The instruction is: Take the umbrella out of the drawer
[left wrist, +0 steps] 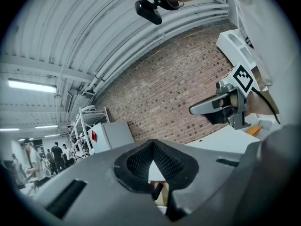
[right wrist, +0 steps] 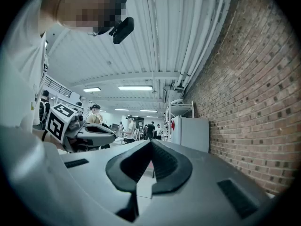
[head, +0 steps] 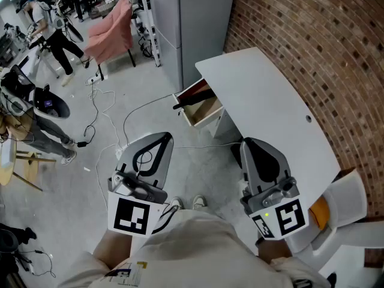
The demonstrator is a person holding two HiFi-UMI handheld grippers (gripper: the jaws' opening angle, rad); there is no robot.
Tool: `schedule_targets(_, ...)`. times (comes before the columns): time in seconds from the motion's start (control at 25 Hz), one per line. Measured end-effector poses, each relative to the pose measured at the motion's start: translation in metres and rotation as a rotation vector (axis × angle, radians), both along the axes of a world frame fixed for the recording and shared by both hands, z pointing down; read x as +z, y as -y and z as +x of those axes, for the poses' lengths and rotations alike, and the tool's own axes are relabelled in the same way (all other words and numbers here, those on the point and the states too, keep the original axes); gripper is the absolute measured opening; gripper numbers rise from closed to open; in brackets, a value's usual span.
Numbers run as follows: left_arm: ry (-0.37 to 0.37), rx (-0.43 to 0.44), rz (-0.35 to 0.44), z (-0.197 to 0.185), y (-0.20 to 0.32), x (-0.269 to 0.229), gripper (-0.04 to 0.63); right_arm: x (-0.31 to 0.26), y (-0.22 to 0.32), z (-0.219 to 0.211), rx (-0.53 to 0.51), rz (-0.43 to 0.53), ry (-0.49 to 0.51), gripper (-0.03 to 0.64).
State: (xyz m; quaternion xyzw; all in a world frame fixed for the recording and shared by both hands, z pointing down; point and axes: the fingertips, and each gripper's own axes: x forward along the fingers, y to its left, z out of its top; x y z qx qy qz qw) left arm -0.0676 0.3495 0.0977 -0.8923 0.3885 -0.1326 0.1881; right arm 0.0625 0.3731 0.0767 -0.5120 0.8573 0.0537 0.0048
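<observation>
One white desk [head: 264, 95] with a smooth, curved top stretches ahead of the right claw [head: 252, 144] along a rough red-brick wall [head: 312, 41]; pale grey concrete floor [head: 120, 101] spreads ahead of the left claw [head: 163, 138], crossed by thin looping cables [head: 99, 110]; a tall grey cabinet [head: 180, 23] stands beyond the desk's far end, with a pink chair [head: 111, 29] and several people farther off to the left; both claws are grey moulded plastic with black ribbed pads, each carrying a cube of square black-and-white markers; they are held side by side and apart from each other; the left claw's jaws are pressed together with nothing between them, and the right claw's jaws likewise meet at the tips, empty; the drawer [head: 201, 110], a pale wooden box, stands open at the desk's far end, ahead of and between the two claws; the umbrella [head: 193, 98], dark and slender, lies in it, its black end poking past the drawer's left edge, well apart from both claws.
</observation>
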Motion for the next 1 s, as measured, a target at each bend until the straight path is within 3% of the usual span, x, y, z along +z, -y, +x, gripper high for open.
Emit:
schedule_targets(0.36,0.013,-0.007,-0.001,0.001,0.003,0.006,0.008,-0.001,-0.001,0.002,-0.018,0.016,0.058,0.006)
schedule_targets(1.0,0.027,-0.013,-0.013,0.031,0.008,0.021,0.008,0.022,0.007,0.013,-0.095,-0.018,0.018,0.006)
